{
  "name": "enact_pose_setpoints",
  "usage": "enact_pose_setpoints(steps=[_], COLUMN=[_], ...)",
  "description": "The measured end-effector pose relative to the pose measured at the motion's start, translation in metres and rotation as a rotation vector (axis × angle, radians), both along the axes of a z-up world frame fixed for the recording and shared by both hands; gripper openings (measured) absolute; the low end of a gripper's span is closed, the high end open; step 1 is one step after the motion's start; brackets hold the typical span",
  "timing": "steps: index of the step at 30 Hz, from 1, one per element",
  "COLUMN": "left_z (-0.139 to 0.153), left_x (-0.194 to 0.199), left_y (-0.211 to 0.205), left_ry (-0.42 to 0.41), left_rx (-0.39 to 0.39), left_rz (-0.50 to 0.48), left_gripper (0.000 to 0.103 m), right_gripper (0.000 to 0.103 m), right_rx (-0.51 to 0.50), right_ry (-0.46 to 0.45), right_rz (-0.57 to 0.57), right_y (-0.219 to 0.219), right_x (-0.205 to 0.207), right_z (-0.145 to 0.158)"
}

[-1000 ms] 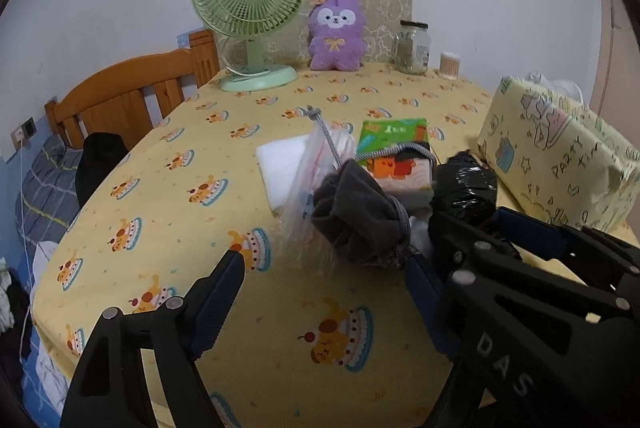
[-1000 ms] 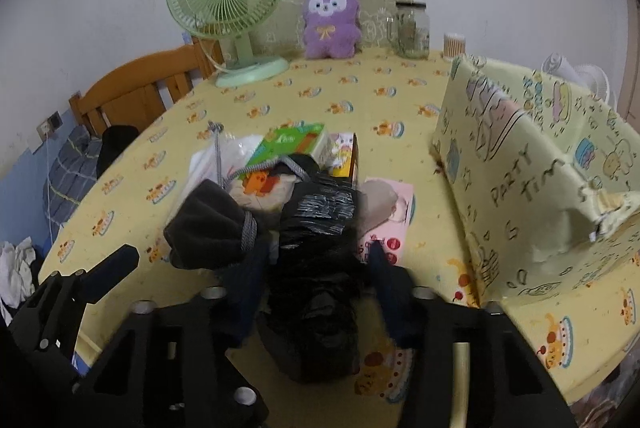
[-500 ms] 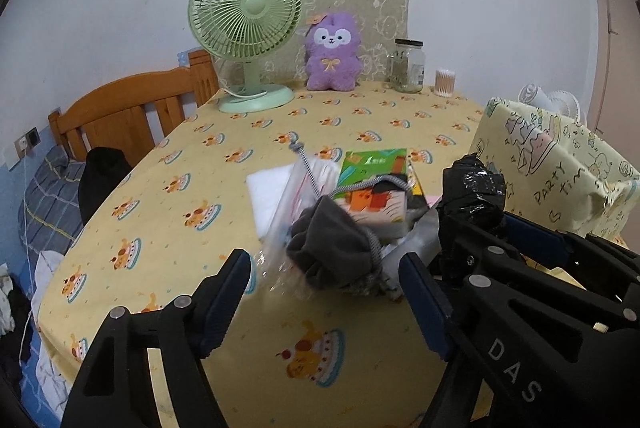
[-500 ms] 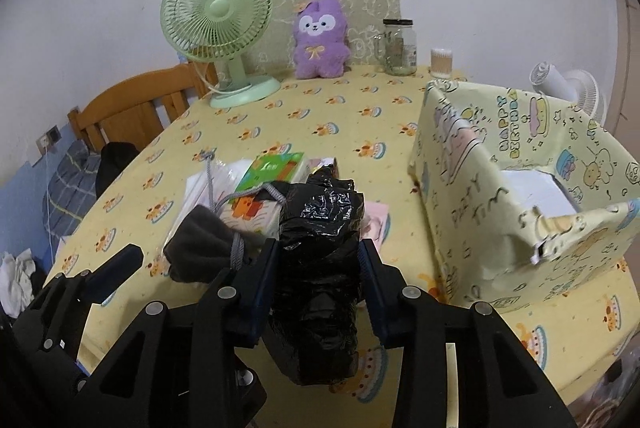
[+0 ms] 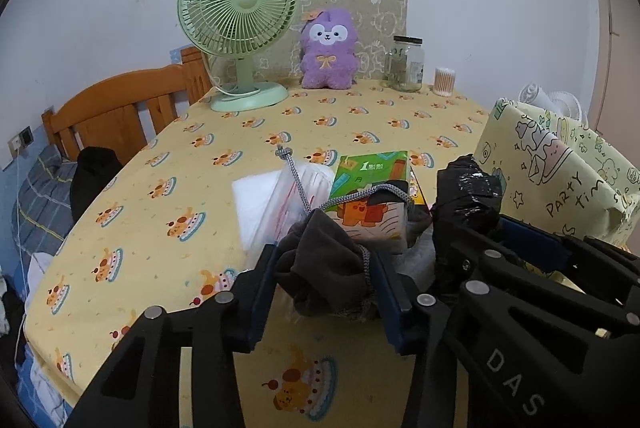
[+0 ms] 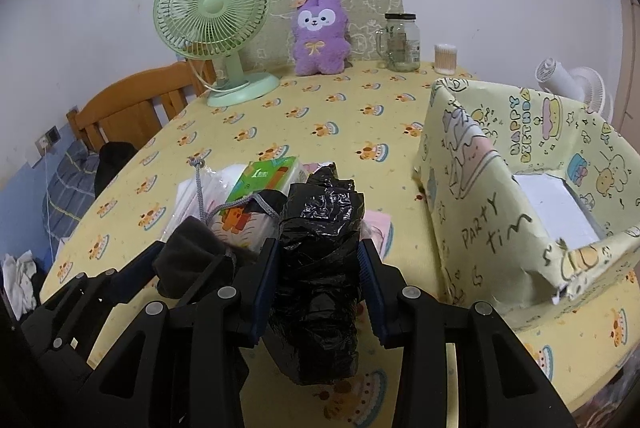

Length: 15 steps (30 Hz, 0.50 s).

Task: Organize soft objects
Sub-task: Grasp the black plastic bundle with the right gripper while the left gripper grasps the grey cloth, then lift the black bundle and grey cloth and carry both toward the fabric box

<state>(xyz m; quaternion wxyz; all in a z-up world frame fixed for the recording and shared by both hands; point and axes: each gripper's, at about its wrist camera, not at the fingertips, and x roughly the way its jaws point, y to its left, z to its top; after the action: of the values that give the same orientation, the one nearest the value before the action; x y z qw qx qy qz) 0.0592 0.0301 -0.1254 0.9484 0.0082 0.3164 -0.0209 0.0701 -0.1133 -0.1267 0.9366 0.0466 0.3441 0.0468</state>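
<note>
My left gripper is shut on a dark grey drawstring pouch near the table's front edge; its grey cord trails over a clear plastic bag and a green tissue pack. My right gripper is shut on a black plastic bag roll, held above the table; the roll also shows in the left wrist view. The pouch appears at the left of the right wrist view.
An open box wrapped in yellow party paper stands at the right. A green fan, a purple plush, a glass jar and a cotton-swab tub line the far edge. A wooden chair is at the left.
My left gripper closed onto the grey pouch; it was open a second ago. My right gripper closed on the black roll and lifted it. Both views pulled back a little.
</note>
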Motion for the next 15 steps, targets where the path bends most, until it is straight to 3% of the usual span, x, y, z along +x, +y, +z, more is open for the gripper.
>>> enact_pose_setpoints(steps=[9,15], left_z=[0.007,0.014], left_x=[-0.009,-0.017], left_y=[0.003,0.001], left_ry=[-0.001,-0.003], left_rx=[-0.062,-0.068], left_rz=[0.009,0.003], left_gripper=[0.023,0.021], right_gripper=[0.044,0.044], right_rx=[0.001,0.002], right_ry=[-0.031,-0.044], right_rz=[0.007,-0.004], right_y=[0.001,-0.002], right_x=[-0.008,-0.018], right_z=[0.008,0.015])
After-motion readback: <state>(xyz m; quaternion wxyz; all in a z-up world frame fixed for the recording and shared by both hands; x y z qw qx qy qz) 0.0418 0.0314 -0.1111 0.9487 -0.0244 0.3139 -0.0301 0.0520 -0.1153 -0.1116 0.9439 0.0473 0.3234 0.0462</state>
